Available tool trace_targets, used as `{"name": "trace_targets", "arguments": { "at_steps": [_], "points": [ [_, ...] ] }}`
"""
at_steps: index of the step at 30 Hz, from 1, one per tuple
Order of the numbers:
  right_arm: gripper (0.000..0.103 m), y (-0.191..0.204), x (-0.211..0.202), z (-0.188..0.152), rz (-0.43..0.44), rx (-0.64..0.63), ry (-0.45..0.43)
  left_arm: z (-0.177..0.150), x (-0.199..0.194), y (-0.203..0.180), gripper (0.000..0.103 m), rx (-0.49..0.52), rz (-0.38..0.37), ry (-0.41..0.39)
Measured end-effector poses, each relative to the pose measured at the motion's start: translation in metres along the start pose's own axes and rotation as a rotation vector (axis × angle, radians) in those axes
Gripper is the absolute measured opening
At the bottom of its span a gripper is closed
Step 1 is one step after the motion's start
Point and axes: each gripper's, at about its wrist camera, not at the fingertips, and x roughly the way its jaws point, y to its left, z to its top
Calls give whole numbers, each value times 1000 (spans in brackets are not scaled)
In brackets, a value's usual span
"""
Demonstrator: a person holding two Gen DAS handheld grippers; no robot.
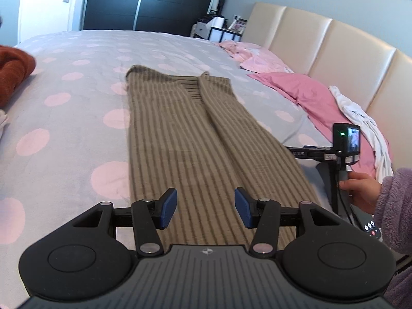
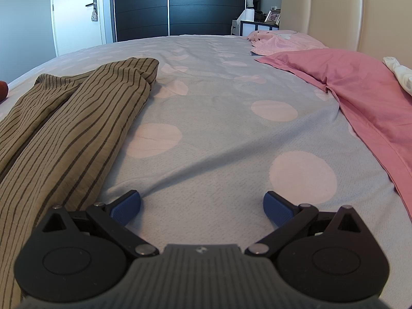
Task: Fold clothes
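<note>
An olive striped garment [image 1: 195, 134] lies lengthwise on the bed, its two sides folded in along the middle. My left gripper [image 1: 205, 209] hovers open over its near end, nothing between the blue pads. In the left wrist view the right gripper [image 1: 306, 153] shows at the garment's right edge, with a hand [image 1: 360, 188] in a purple fleece sleeve holding its handle. In the right wrist view my right gripper [image 2: 202, 207] stands wide open over bare bedspread, and the striped garment [image 2: 64, 134] lies just left of its left finger.
The bedspread [image 1: 77, 97] is grey with pink dots. A rust-coloured garment [image 1: 13, 69] lies at the left edge. Pink pillows [image 2: 347, 87] and a white cloth [image 1: 368, 123] lie along the cream headboard [image 1: 347, 49]. A dark wardrobe [image 2: 180, 7] stands beyond the bed.
</note>
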Motion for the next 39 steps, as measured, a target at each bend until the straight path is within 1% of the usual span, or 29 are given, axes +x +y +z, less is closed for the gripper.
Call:
{"name": "trace_targets", "arguments": {
  "at_steps": [4, 6, 11, 13, 15, 17, 20, 23, 25, 27, 29, 33, 37, 39],
  "points": [
    [103, -1, 0, 0, 2, 3, 0, -6, 6, 9, 48, -10, 20, 26],
    [103, -1, 0, 1, 2, 2, 1, -6, 8, 11, 48, -8, 18, 32],
    [102, -1, -2, 13, -7, 24, 40, -3, 4, 12, 48, 2, 19, 16],
    [102, 1, -20, 20, -49, 43, -8, 1, 4, 12, 48, 6, 16, 7],
    [102, 6, -43, 30, -98, 32, -66, 8, 5, 11, 48, 21, 17, 4],
    [102, 14, -66, 40, -108, 16, -99, 16, 9, 10, 48, 26, 15, 7],
    [102, 33, -98, 49, -96, 11, -100, 35, 20, 8, 48, 23, -3, 13],
    [103, 57, -124, 46, -107, 13, -96, 57, 32, 5, 47, 41, -23, 17],
    [103, 76, -137, 41, -121, -37, -102, 73, 40, 2, 47, 62, -44, 19],
    [103, 95, -139, 38, -148, -103, -66, 88, 51, -3, 47, 101, -50, 22],
    [103, 109, -138, 37, -176, -140, -38, 102, 63, -7, 47, 130, -58, 29],
    [102, 120, -128, 37, -135, -152, -5, 130, 88, -10, 47, 163, -79, 50],
    [102, 127, -111, 41, -110, -128, 20, 152, 119, -10, 47, 201, -106, 81],
    [102, 132, -104, 42, -90, -123, 18, 161, 137, -8, 47, 217, -123, 104]
  ]
}}
